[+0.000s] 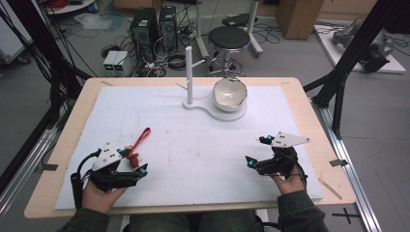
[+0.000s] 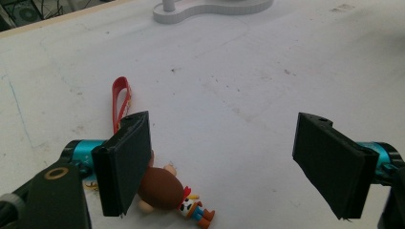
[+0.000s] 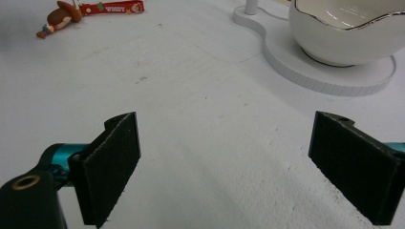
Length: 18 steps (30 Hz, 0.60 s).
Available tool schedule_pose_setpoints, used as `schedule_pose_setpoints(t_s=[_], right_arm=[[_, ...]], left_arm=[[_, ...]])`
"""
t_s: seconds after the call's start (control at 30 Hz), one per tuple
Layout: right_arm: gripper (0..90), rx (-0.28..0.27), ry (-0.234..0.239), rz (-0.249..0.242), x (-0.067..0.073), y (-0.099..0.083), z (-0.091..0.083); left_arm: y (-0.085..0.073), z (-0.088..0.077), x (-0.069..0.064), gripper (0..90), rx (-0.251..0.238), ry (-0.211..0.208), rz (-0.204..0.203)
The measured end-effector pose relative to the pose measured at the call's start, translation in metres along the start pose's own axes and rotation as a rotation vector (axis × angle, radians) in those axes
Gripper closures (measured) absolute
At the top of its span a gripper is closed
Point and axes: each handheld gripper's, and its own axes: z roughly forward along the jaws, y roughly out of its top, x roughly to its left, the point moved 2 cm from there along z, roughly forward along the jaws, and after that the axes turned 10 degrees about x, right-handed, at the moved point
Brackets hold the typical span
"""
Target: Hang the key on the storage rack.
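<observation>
Right gripper view reads "WOODY" on the strap [image 3: 111,7]; both hand-held grippers gape.

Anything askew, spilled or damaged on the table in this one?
Nothing spilled or broken. The white bowl sits tilted on the white stand, and its wavy rim looks like a design, not damage. The cowboy keychain lies on its side by the left gripper.

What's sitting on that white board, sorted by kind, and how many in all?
Stands: 1
Bowls: 1
Toy keychains: 1
Grippers: 2, left and right
Total: 5
</observation>
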Motion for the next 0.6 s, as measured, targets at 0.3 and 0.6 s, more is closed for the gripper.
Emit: schedule_pose_setpoints(t_s=[0.3,0.6], right_arm=[[9.4,0.001,-0.003,-0.001,0.0006,0.0003,0.0002],[9.4,0.002,-0.008,-0.006,0.0011,0.0008,0.0006]], left_arm=[[-0.0001,0.0004,0.0002,21.2,-0.001,-0.003,0.002],[-0.0007,-0.0008,0.0008,21.4,-0.003,-0.002,-0.001]])
